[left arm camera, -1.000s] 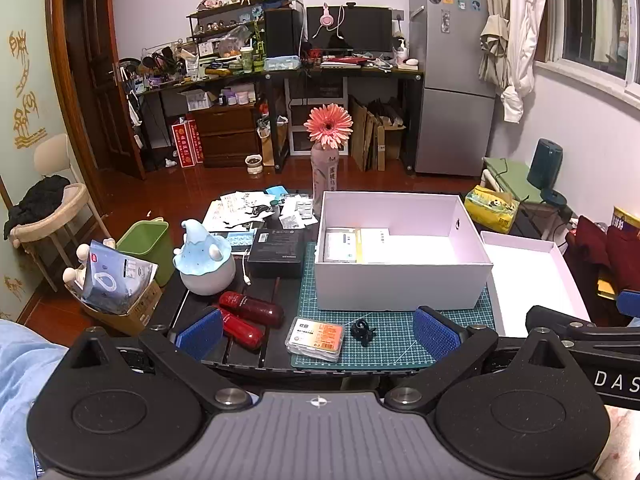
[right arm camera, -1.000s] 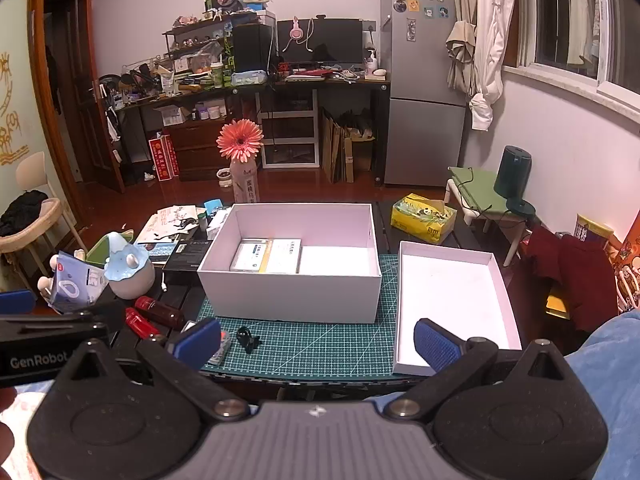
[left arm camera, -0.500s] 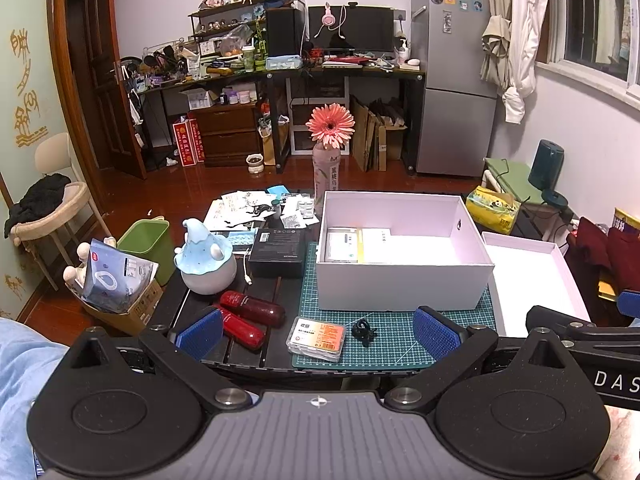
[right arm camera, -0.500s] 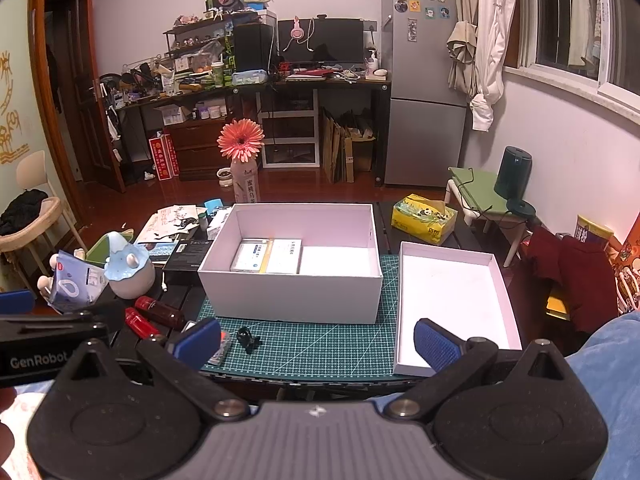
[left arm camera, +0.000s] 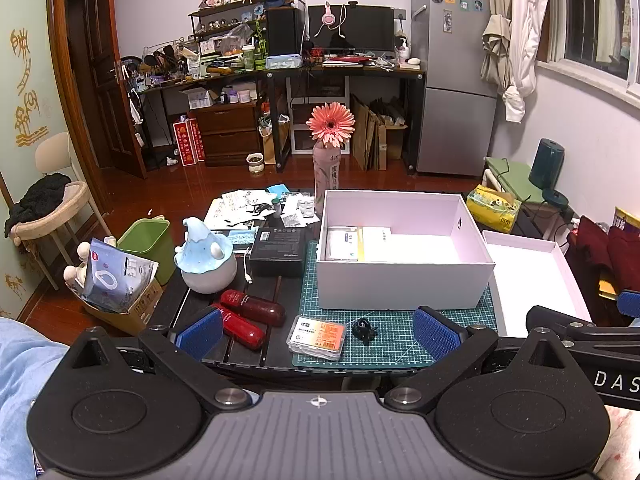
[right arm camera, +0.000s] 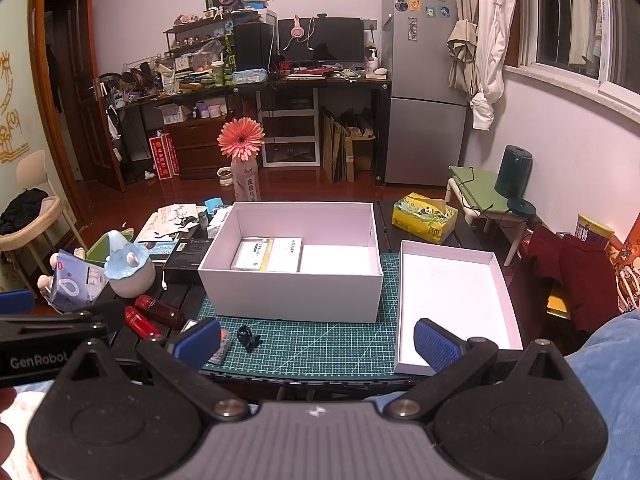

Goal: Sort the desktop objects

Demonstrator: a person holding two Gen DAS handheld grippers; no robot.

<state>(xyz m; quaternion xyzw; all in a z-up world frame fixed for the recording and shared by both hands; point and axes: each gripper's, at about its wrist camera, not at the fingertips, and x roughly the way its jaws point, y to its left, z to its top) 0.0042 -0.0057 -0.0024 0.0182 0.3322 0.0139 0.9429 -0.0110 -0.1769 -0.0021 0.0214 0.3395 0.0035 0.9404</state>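
Left wrist: cluttered dark table [left arm camera: 276,292], green cutting mat [left arm camera: 384,344], red-brown floor [left arm camera: 180,188].

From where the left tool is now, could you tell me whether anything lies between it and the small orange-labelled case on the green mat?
Nothing visible does. The left tool is open, and the orange-labelled case lies directly ahead; the black clip sits beside it, apart.

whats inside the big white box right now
Inside the white box, two flat packets lie side by side at its left end; the rest of the floor is bare white. The near wall hides the front strip of the floor.
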